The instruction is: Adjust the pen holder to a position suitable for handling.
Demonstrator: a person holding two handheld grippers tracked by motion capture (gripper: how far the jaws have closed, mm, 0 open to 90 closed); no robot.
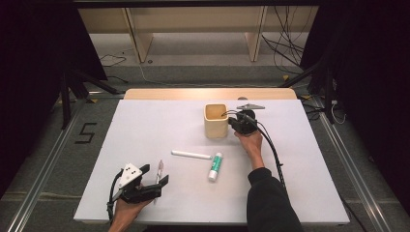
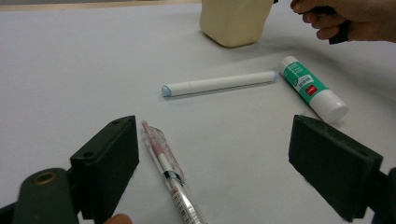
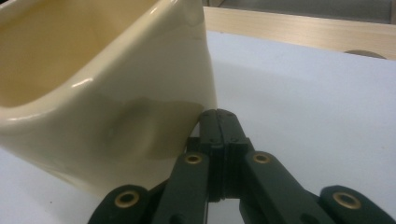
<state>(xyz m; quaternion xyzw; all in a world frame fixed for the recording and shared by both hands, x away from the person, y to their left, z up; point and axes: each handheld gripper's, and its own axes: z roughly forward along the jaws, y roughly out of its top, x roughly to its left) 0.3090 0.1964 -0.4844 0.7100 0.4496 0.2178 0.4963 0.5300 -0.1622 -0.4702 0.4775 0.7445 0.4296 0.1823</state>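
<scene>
A cream square cup stands upright at the middle back of the white table. My right gripper sits just to the cup's right, shut and empty; in the right gripper view its jaws meet right against the cup's wall. My left gripper rests near the front left edge, open. A clear pen with pink print lies between its jaws, close to the left pad. A white marker and a glue stick lie at the table's middle.
A wooden strip runs along the table's far edge. Black stands and cables crowd the floor behind, and a "5" mark is on the floor at the left. Bare table stretches at the left and the right.
</scene>
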